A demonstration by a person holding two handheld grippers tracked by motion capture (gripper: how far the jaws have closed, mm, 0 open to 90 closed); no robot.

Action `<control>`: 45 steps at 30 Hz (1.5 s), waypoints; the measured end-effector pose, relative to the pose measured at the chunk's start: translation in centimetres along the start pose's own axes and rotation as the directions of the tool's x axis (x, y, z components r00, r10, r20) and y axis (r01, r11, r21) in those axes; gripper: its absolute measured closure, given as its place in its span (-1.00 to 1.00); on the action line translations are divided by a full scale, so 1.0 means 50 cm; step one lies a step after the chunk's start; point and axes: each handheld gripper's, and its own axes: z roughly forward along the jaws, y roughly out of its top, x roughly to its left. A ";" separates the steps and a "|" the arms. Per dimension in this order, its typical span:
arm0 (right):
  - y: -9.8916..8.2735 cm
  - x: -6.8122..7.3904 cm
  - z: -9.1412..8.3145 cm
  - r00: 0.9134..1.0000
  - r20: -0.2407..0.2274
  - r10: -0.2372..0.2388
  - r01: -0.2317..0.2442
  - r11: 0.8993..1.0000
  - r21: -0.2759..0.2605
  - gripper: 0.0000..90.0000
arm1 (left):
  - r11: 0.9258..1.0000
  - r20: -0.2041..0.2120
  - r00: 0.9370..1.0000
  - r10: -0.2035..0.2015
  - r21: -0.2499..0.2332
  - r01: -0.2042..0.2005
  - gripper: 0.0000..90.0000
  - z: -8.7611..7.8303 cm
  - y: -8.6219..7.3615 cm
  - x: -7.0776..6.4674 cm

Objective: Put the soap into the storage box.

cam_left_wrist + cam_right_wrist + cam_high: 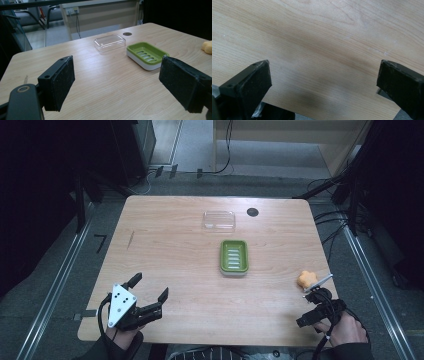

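Note:
A green soap dish (234, 256) on a white base lies mid-table, with a clear plastic lid (218, 220) beyond it. An orange lumpy piece (306, 279) rests near the table's right edge. My left gripper (149, 287) hovers at the front left corner, jaws wide apart and empty. In the left gripper view (125, 85) the dish (147, 53), the lid (109, 42) and the orange piece (207, 47) lie ahead. My right gripper (310, 306) is at the front right, just short of the orange piece. In the right gripper view (324, 85) its jaws stand wide over bare wood.
A dark round grommet (252, 212) sits in the wooden table (165, 245) near the far edge, right of the lid. Cables and dark stands surround the table on the floor. The table's front edge runs just under the right gripper's jaws.

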 end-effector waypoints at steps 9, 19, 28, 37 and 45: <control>0.003 0.002 0.001 1.000 0.002 -0.019 0.019 1.000 -0.001 -1.00 | 1.000 -0.005 1.000 -0.005 -0.003 0.005 -0.70 -0.003 0.000 0.001; 0.014 -0.004 0.002 0.998 0.035 -0.044 0.045 0.999 -0.011 -1.00 | 1.000 -0.003 1.000 0.002 0.002 -0.002 -0.70 -0.002 0.000 0.000; 0.033 -0.019 -0.006 0.997 0.059 -0.049 0.051 0.998 -0.037 -1.00 | 1.000 -0.005 1.000 0.001 0.004 -0.001 -0.70 -0.001 0.000 0.001; 0.062 -0.034 -0.017 0.996 0.066 -0.056 0.061 0.996 -0.072 -1.00 | 1.000 -0.003 1.000 0.003 0.006 -0.003 -0.70 0.000 0.000 -0.001; 0.079 -0.047 -0.018 0.997 0.065 -0.052 0.057 0.996 -0.070 -1.00 | 1.000 -0.003 1.000 0.002 0.006 -0.002 -0.70 0.000 0.000 0.000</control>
